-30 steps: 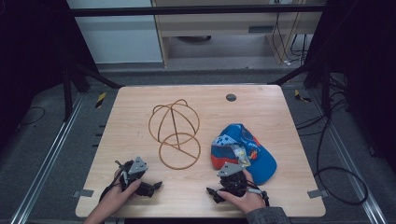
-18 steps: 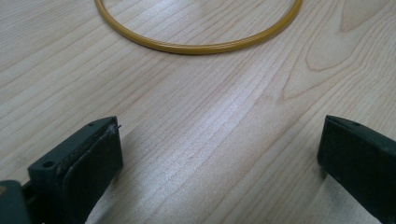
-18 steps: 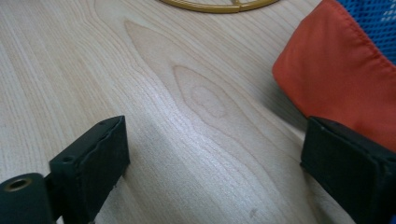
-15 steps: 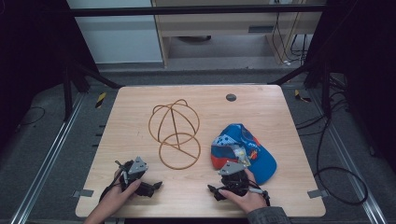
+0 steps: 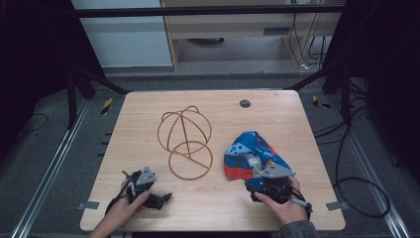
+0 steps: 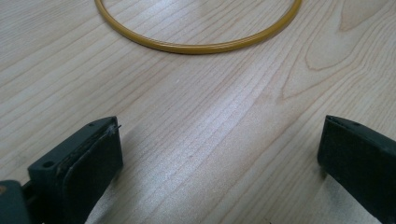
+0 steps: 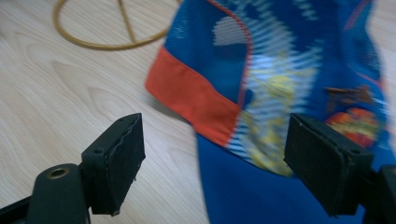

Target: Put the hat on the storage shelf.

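While both hand-held grippers sit near the desk's (image 5: 148, 106) front edge, a cap (image 5: 250, 156) and wire frame (image 5: 184, 141) lie ahead.
High view: right hand-held gripper (image 5: 270, 184) touches the cap's near edge; left hand-held gripper (image 5: 148, 191) rests apart from the frame, bare wood around. Left gripper view: jaws wide apart, frame ring (image 6: 196, 44) ahead. Right gripper view: jaws wide apart, cap (image 7: 280, 93) between and beyond them.

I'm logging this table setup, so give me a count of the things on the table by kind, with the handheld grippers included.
Golden wire hat-stand frame of joined hoops: 1
Blue cap with red band and printed patches: 1
Small dark round disc set in the wooden tabletop: 1
Handheld two-jaw grippers, left gripper and right gripper: 2
Total: 5
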Available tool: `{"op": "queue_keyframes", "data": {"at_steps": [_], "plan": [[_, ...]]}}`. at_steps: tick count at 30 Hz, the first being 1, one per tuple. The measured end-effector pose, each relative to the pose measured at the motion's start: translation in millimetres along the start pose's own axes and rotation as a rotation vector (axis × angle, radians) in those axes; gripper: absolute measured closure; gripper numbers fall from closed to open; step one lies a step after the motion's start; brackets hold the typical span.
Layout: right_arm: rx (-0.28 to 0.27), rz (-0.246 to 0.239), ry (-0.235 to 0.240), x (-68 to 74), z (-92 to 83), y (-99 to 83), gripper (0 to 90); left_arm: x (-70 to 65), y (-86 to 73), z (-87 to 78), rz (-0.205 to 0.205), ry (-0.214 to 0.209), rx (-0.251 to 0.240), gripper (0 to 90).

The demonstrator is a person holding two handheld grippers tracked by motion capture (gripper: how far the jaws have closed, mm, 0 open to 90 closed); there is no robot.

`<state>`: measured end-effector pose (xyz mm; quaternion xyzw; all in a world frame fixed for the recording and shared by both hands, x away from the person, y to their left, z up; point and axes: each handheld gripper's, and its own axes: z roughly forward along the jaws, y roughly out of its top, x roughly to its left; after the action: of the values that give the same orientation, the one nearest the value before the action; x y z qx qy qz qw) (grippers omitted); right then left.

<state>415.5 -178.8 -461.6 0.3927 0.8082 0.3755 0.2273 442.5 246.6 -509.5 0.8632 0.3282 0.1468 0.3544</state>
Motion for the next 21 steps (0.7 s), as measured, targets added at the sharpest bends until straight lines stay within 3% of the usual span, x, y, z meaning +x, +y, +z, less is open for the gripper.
{"op": "queue_keyframes", "data": {"at_steps": [6, 12, 21], "plan": [[0.055, -0.006, -0.054, -18.6, -9.7, -4.9, 13.0, 0.2, 0.2, 0.2, 0.001, -0.003, 0.000, 0.0], [0.079, 0.021, -0.044, -27.3, -10.7, -9.3, 10.6, 0.4, 0.3, 0.3, 0.003, -0.004, 0.000, 0.0], [0.120, 0.066, -0.041, -48.7, -15.2, -6.6, 19.7, 3.2, 1.8, 1.4, 0.016, -0.014, 0.004, 0.0]]}}
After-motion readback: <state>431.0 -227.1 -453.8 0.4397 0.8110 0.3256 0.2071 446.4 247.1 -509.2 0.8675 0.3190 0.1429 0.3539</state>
